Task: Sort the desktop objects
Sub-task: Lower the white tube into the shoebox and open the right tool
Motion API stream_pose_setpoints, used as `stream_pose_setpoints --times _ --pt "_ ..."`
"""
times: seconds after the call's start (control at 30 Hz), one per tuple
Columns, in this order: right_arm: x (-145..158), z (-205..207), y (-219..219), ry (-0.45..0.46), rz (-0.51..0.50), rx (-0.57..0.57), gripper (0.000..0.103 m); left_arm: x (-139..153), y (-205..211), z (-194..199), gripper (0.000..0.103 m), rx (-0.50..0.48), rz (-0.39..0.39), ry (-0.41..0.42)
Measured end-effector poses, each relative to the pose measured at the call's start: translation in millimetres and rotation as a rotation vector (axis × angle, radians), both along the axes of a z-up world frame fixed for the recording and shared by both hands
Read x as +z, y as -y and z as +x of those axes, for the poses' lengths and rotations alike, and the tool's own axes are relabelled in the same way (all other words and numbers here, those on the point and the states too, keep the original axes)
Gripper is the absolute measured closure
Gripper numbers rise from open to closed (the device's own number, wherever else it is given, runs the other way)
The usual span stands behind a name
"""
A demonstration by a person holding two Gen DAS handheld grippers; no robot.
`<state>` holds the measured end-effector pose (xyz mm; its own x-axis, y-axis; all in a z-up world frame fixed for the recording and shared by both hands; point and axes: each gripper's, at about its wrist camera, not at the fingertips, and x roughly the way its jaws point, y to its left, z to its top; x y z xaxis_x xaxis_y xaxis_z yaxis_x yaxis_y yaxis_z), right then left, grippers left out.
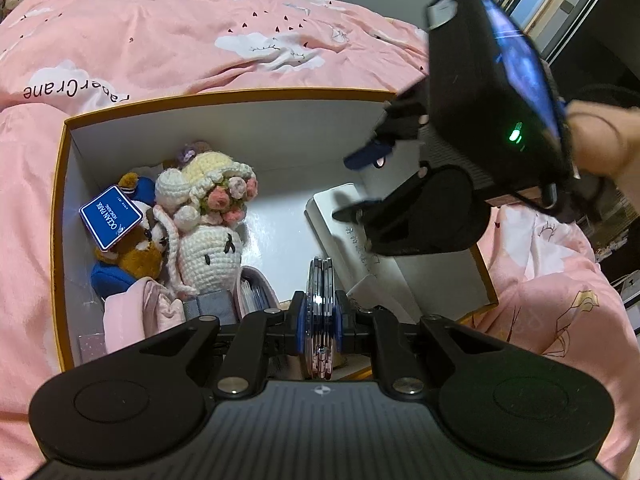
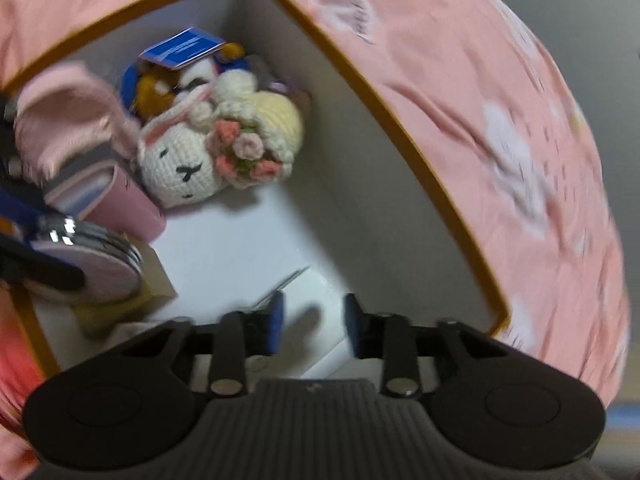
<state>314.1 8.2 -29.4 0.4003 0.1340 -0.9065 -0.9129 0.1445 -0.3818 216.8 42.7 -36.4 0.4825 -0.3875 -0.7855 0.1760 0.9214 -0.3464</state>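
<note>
My left gripper point(image 1: 319, 316) is shut on a round chrome-rimmed disc point(image 1: 319, 280), held edge-on over the near side of an open white box with an orange rim point(image 1: 224, 94). The same disc point(image 2: 104, 268) shows a lilac face in the right wrist view. Held by a hand, my right gripper point(image 1: 348, 188) hangs inside the box at its right side. Its jaws are open with nothing between them point(image 2: 315, 316), just above a flat white case point(image 2: 316, 284) lying on the box floor. A crochet bunny point(image 1: 212, 248) with a flower crown lies at the left.
Beside the bunny are a brown plush with a blue tag point(image 1: 110, 218), a pink booklet point(image 2: 132, 208) and pink cloth point(image 1: 132, 312). The box sits on a pink printed bedsheet point(image 1: 200, 40). The white floor point(image 2: 240, 232) between the bunny and the flat case is bare.
</note>
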Motion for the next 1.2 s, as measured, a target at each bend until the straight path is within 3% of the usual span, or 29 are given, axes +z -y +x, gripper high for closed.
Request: stream_pose_setpoints --times 0.03,0.13,0.33,0.5,0.87,0.97,1.1,1.17,1.2 --pt "-3 0 -2 0.002 -0.026 0.053 0.050 0 0 0 0.088 0.001 0.000 -0.001" --pt "-12 9 -8 -0.032 -0.089 0.109 0.048 0 -1 0 0.088 0.003 -0.001 -0.007" --pt "-16 40 -21 -0.141 -0.022 -0.032 0.048 1 -2 0 0.088 0.007 -0.002 -0.007" --pt "-30 45 -24 -0.157 -0.056 -0.113 0.049 2 -4 1 0.088 0.009 -0.006 -0.003" --pt "-27 57 -16 -0.167 -0.072 -0.273 0.050 0 -14 3 0.088 0.021 -0.020 -0.002" --pt "-18 47 -4 -0.126 -0.019 -0.266 0.050 -2 -15 2 0.088 0.026 -0.033 -0.008" --pt "9 29 18 -0.136 0.137 -0.303 0.048 -5 -14 1 0.088 0.047 -0.031 -0.020" --pt "25 22 29 -0.122 0.222 -0.346 0.023 -4 -12 -2 0.088 0.045 -0.027 -0.018" --pt "32 16 36 -0.103 0.269 -0.370 0.023 -4 -11 -3 0.088 0.047 -0.035 -0.019"
